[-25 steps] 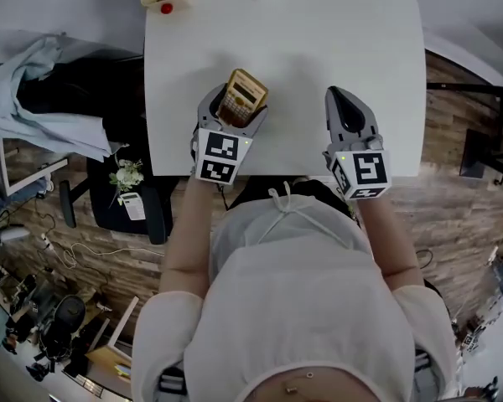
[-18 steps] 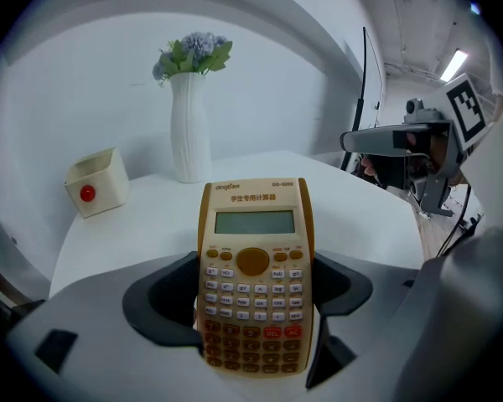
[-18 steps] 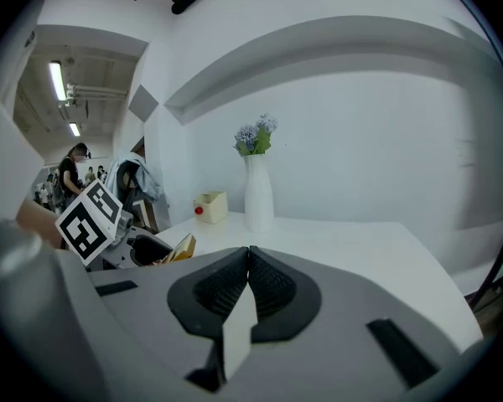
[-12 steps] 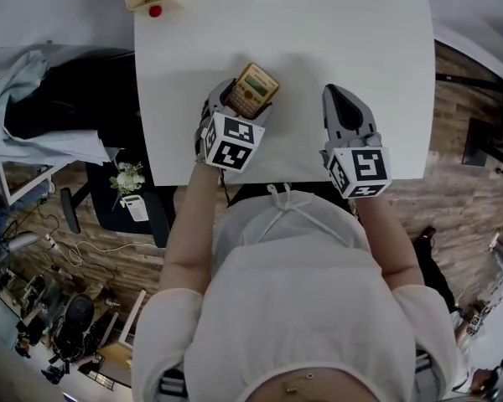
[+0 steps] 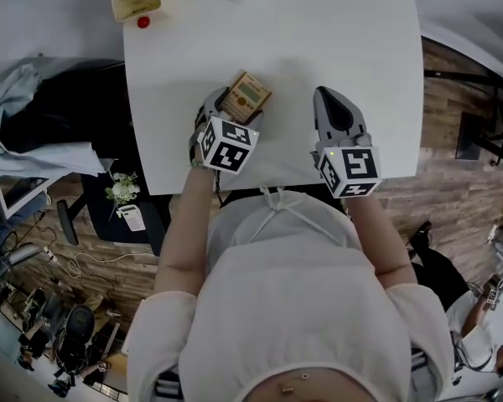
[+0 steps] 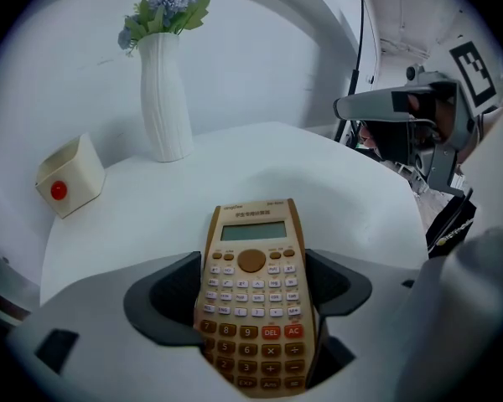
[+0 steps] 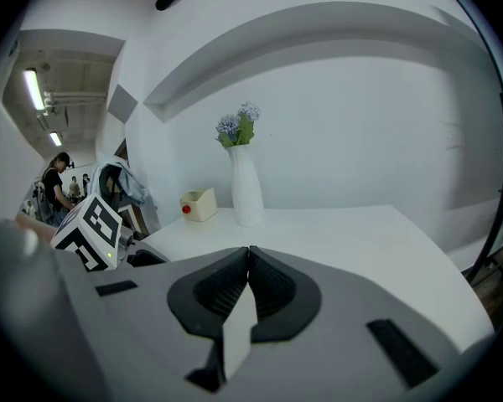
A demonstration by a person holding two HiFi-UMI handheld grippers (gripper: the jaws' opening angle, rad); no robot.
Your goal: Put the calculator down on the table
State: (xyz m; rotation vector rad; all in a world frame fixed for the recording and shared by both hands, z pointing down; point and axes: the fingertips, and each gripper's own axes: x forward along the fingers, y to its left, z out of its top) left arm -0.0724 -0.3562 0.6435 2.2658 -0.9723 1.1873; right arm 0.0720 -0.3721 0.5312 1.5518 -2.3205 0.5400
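Over white table (image 5: 344, 48), left tool (image 5: 235, 107) clamps calculator (image 6: 253, 266).

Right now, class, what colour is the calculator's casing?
Golden tan; the calculator shows best in the left gripper view.

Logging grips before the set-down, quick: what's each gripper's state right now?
Left gripper: closed on the calculator.
Right gripper: closed, holding nothing.

In your left gripper (image 5: 235, 110) the calculator (image 5: 245, 96) lies over the table (image 5: 344, 40); behind it, the box (image 6: 67, 174) stands left of the vase (image 6: 165, 99).
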